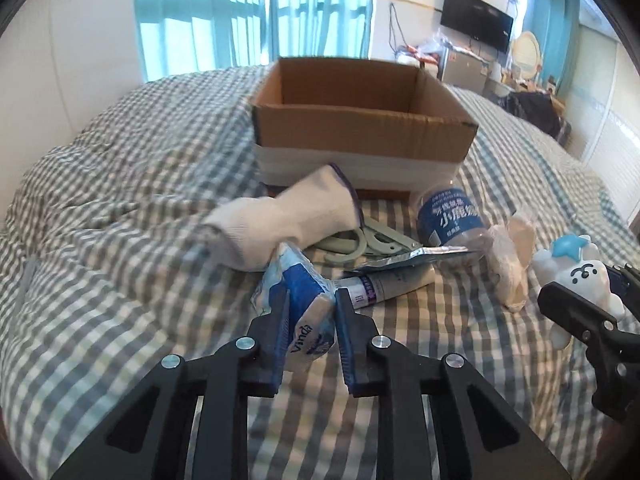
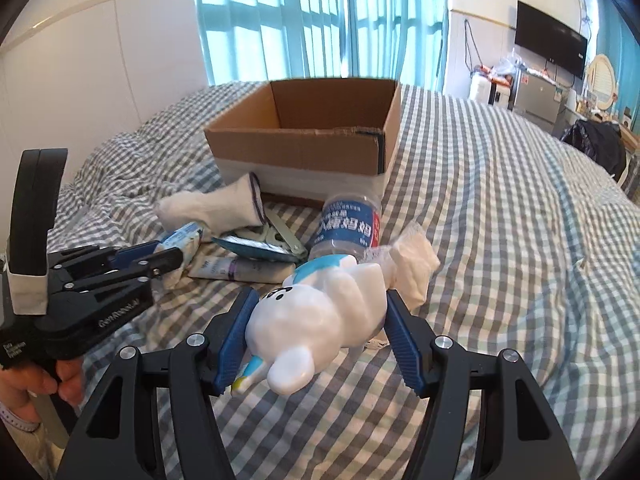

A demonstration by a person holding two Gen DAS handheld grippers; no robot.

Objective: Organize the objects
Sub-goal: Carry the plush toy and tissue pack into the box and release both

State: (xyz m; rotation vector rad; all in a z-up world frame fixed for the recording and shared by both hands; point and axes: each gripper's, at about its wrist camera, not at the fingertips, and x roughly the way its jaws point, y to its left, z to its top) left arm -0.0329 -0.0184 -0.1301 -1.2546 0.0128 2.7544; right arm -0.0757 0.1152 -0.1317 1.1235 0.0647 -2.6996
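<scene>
An open cardboard box (image 1: pixel 360 120) (image 2: pixel 304 140) stands on the checked bed. My left gripper (image 1: pixel 310 304) is shut on a blue-and-white Vinda tissue pack (image 1: pixel 300 308) (image 2: pixel 182 250), near the bed. My right gripper (image 2: pixel 320 300) is shut on a white toy figure with a blue star (image 2: pixel 316 316) (image 1: pixel 576 280). In front of the box lie a white sock (image 1: pixel 280 220) (image 2: pixel 216 204), a plastic bottle with a blue label (image 1: pixel 448 220) (image 2: pixel 346 226), a tube (image 1: pixel 392 284) (image 2: pixel 244 270), a foil sachet (image 1: pixel 408 260) (image 2: pixel 256 248), a pale green folding hanger (image 1: pixel 372 240) and a white wrapped packet (image 1: pixel 512 264) (image 2: pixel 412 264).
The checked blanket (image 2: pixel 500 220) covers the whole bed and is rumpled at the left. A white headboard wall (image 2: pixel 100 60) is at the left, curtains behind the box, and a TV and cluttered furniture (image 2: pixel 548 80) at the far right.
</scene>
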